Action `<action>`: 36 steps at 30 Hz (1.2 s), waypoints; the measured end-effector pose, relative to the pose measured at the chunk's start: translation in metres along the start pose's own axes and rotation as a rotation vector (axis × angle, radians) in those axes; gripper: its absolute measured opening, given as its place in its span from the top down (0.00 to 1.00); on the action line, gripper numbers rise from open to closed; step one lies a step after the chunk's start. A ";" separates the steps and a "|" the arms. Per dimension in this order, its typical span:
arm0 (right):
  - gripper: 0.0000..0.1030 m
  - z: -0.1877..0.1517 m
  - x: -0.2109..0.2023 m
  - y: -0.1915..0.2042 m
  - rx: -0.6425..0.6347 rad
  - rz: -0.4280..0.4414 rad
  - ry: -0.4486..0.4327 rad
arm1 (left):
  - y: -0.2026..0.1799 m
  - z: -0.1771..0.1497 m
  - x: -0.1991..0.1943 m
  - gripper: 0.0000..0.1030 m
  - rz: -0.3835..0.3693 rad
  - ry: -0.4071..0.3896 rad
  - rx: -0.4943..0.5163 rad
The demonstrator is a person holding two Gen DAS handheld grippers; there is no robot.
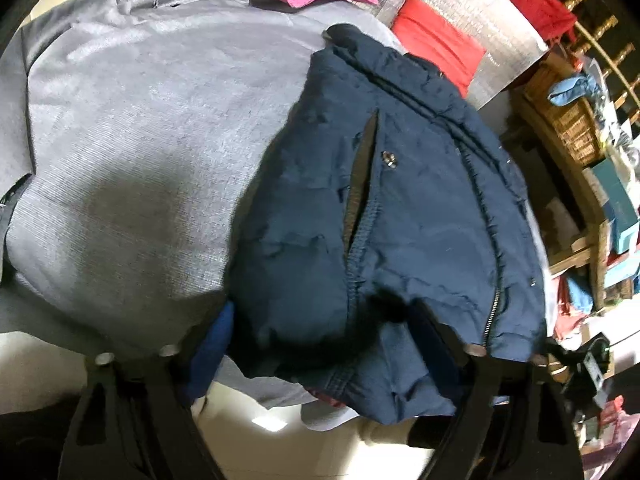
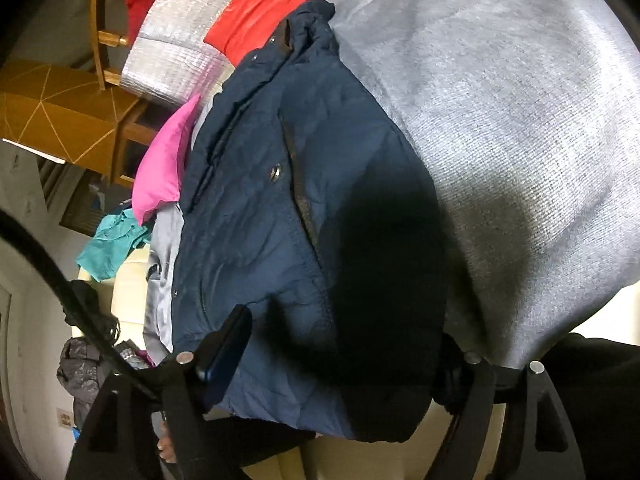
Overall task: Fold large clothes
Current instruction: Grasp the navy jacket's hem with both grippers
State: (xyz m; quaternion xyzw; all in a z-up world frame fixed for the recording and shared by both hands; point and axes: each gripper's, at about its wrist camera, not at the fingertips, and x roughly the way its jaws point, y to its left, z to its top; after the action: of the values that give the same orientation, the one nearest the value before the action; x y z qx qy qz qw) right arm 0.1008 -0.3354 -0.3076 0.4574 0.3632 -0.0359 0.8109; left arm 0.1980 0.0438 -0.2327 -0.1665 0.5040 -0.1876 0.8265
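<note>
- My left gripper [image 1: 316, 344], fingers spread, straddles the navy jacket's [image 1: 392, 208] hem.
- My right gripper [image 2: 340, 344] likewise gapes over it, on grey cloth [image 2: 500, 120].

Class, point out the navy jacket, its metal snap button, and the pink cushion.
navy jacket [image 1: 420, 208]: left wrist view, front panel.
snap button [image 1: 389, 159]: left wrist view, its centre beside the pocket slit.
pink cushion [image 2: 164, 160]: right wrist view, its middle.
</note>
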 end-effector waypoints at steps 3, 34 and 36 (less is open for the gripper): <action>0.52 -0.001 -0.003 -0.008 0.024 -0.023 -0.013 | 0.001 -0.001 0.000 0.46 0.007 0.000 0.001; 0.30 0.003 -0.001 -0.016 0.110 0.137 -0.007 | 0.002 0.000 -0.001 0.47 -0.091 -0.005 -0.030; 0.49 0.002 -0.002 -0.015 0.083 0.089 -0.020 | 0.004 0.000 0.002 0.43 -0.103 0.004 -0.049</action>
State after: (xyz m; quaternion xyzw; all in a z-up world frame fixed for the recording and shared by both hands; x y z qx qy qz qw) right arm 0.0948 -0.3456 -0.3166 0.5059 0.3326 -0.0192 0.7956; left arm 0.1996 0.0468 -0.2358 -0.2123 0.5007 -0.2178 0.8104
